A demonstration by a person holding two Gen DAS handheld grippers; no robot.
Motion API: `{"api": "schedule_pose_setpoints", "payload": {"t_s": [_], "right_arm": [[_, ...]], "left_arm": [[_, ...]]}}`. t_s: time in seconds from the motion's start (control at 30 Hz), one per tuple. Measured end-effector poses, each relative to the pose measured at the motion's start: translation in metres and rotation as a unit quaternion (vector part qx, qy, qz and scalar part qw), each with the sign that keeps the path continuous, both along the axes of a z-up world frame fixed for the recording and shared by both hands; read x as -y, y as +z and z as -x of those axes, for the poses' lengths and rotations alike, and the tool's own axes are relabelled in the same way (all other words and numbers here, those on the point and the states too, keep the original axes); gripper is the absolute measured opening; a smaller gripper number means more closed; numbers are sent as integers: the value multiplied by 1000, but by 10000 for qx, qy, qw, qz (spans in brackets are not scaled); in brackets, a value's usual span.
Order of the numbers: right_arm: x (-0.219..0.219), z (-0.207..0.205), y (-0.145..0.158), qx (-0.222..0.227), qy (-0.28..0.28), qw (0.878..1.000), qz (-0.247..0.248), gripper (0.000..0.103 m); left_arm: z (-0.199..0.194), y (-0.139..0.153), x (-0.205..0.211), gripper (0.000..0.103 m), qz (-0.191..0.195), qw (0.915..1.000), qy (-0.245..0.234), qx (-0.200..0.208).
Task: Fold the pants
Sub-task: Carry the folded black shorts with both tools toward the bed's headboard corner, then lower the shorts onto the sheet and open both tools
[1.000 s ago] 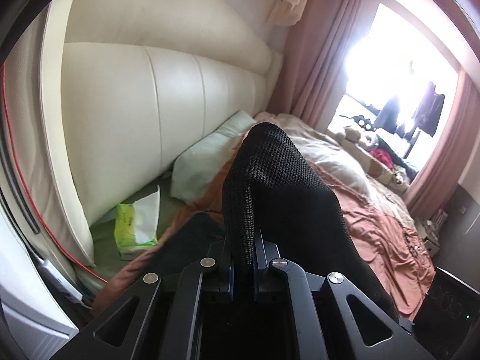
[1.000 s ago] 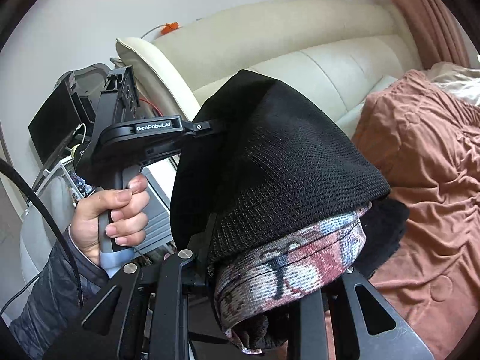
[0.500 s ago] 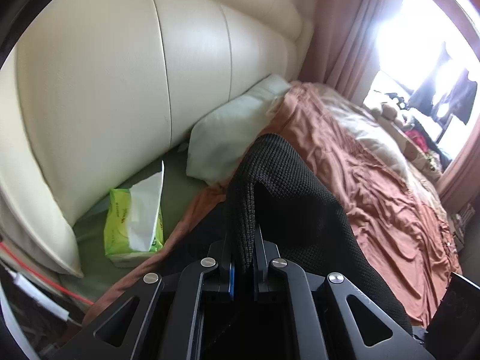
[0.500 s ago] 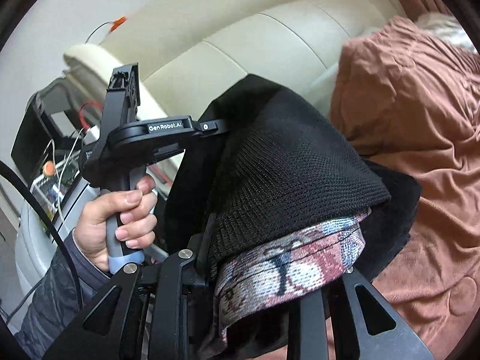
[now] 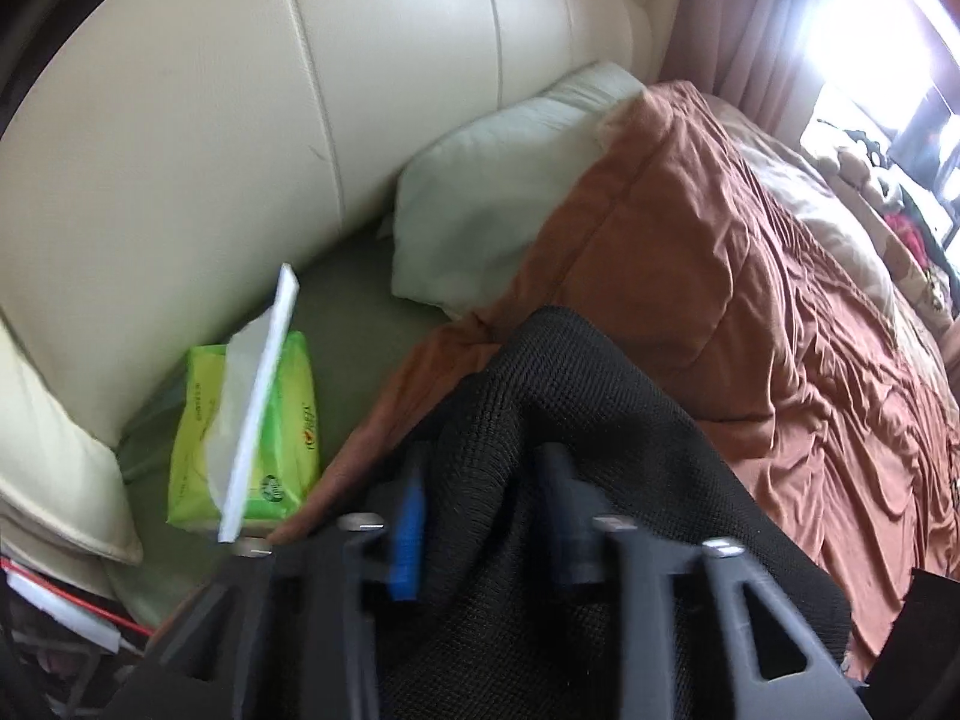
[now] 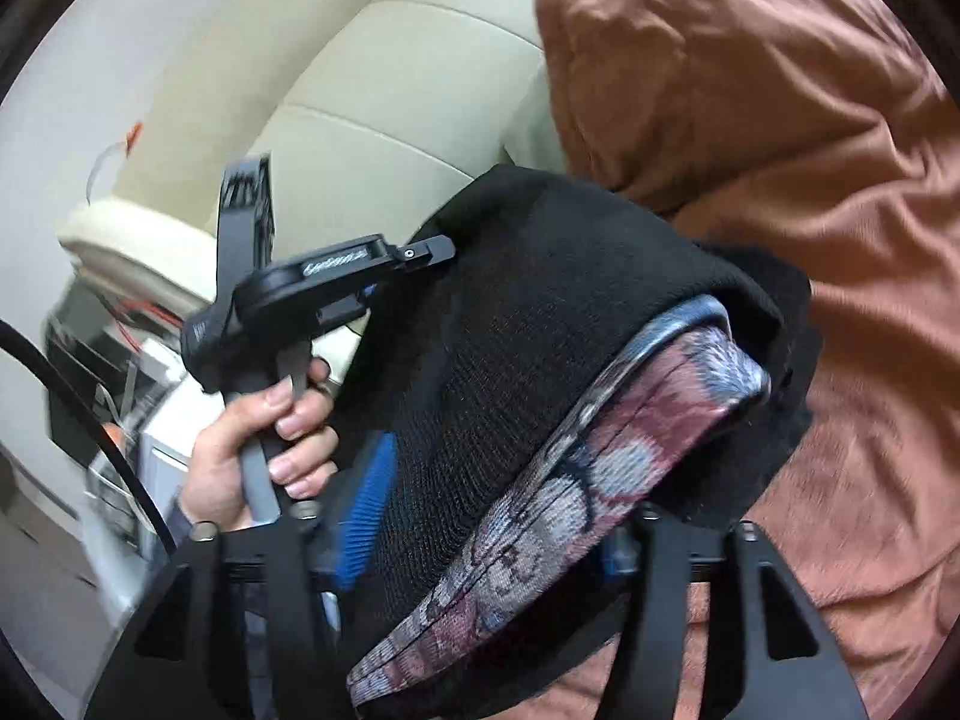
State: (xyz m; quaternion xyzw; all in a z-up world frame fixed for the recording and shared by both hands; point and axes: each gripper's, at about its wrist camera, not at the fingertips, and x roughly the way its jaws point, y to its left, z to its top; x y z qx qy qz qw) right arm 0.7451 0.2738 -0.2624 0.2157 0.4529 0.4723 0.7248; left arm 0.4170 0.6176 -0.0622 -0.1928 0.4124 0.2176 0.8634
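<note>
Both tongs are seen opening, the left tongs [image 5: 486,516] and the right tongs [image 6: 486,546] each with the black knit pants [image 5: 576,420] loose between parted pads and no longer pinched. The pants, with their floral waistband [image 6: 576,480], are draped in a soft, limp heap over the rust-brown bedspread [image 5: 780,312] beside a green tissue pack [image 5: 252,420]. Light, floppy handling is judged likely, so the thicker waistband edge or a fold corner is best taken.
</note>
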Motion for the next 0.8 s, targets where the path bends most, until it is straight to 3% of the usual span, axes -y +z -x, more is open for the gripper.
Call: {"api": "schedule_pose_setpoints", "payload": {"t_s": [0.07, 0.23, 0.4, 0.47, 0.7, 0.8], "right_arm": [[1, -7, -5, -250, -4, 9995, -208, 62], [0, -28, -6, -409, -246, 9984, -301, 62], [21, -46, 26, 121, -575, 9978, -303, 52], [27, -45, 46, 478, -755, 9960, -10, 52], [33, -3, 94, 1860, -1031, 9712, 1075, 52], [23, 23, 99, 2108, -741, 9687, 1078, 52]], "left_arm": [[14, 8, 0, 65, -128, 9997, 152, 162], [40, 11, 8, 65, -194, 9996, 198, 25], [69, 9, 27, 65, -88, 9998, 142, 63], [82, 7, 35, 65, 10, 9998, 138, 130], [114, 2, 70, 65, 168, 9994, 153, 252], [124, -1, 84, 65, 186, 9991, 184, 345]]}}
